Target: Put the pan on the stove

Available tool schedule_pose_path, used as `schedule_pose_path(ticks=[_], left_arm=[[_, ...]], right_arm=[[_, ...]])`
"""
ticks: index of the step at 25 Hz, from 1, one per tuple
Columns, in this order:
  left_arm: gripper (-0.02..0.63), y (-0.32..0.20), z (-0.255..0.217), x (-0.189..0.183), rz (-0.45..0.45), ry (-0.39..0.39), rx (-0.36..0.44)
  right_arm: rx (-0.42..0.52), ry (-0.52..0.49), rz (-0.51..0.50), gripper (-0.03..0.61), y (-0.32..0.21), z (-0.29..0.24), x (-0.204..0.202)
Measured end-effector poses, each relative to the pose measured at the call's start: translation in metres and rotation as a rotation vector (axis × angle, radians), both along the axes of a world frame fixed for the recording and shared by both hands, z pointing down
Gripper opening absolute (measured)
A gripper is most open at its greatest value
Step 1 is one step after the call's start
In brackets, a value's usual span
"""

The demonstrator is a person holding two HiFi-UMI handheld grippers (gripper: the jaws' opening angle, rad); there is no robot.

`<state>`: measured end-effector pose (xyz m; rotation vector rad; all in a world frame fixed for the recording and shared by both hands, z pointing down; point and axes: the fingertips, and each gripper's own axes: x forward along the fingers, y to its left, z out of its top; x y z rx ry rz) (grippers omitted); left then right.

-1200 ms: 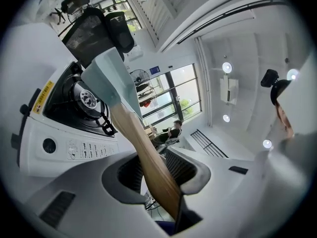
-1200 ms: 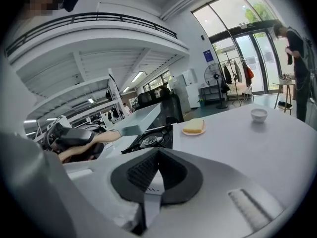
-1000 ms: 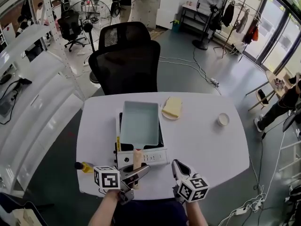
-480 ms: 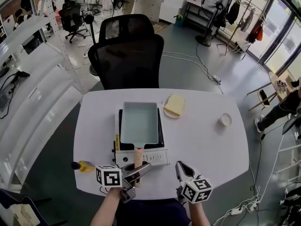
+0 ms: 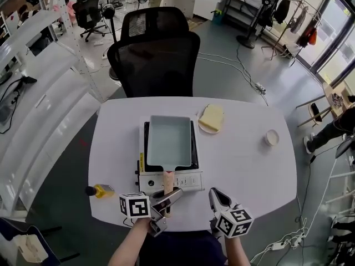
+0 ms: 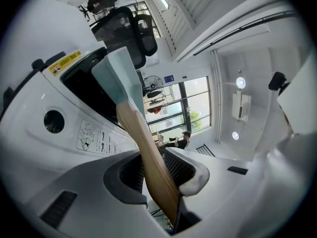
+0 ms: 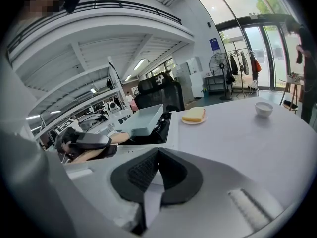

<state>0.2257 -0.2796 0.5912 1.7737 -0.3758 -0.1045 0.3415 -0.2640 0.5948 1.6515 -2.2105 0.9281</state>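
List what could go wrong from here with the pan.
The left gripper, whose jaws have just been closing on the wooden handle, holds only the handle's near end; the pan could tip or twist there.
The pan looks set over the stove; tugging while letting go might drag it off.
The yellow bottle at the table edge beside that hand could get knocked.

Right tongs (image 7: 157,157) low in front, jaws pressed together, nothing between them. Ahead and off to their left, the pale pan (image 7: 143,119) sits on the black stove (image 7: 162,128). The left tongs (image 7: 110,145) are on its wooden handle (image 7: 121,139), jaws just now closing on it. Further ahead on the white bench (image 7: 237,143) there's a plate with a yellow block (image 7: 194,115), and out to the right a small white bowl (image 7: 263,108). A black chair (image 7: 159,94) stands beyond the pan.
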Motion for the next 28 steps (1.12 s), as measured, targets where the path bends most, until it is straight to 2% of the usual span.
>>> schedule_pose_path(ticks=[3,10,12,14,15,20,24,28], left_arm=[[0.115,-0.003,-0.002,0.002,-0.031,0.032,-0.022],[0.121,-0.007,0.0,0.0,-0.06,0.037,-0.05],[0.165,-0.008,0.002,-0.003,-0.073,0.028,-0.068],[0.241,-0.009,0.003,-0.01,-0.092,0.008,-0.07],[0.252,-0.01,0.003,-0.014,-0.098,-0.004,-0.065],[0.315,-0.005,-0.006,-0.03,-0.082,-0.055,-0.016],[0.321,-0.001,-0.019,-0.045,-0.082,-0.099,0.047],[0.321,0.001,-0.037,-0.06,-0.09,-0.19,0.155]], right_arm=[[0.0,-0.006,0.001,0.001,0.0,0.0,-0.001],[0.011,-0.016,0.006,0.001,0.001,-0.001,-0.005],[0.01,-0.026,0.01,0.002,0.001,-0.002,-0.006],[0.008,-0.06,0.022,0.001,0.0,-0.004,-0.007],[0.013,-0.082,0.028,0.001,-0.002,-0.007,-0.007],[0.053,-0.112,0.015,0.001,-0.013,-0.017,-0.013],[0.078,-0.147,-0.022,0.001,-0.021,-0.026,-0.029],[0.11,-0.178,-0.056,0.002,-0.029,-0.035,-0.041]])
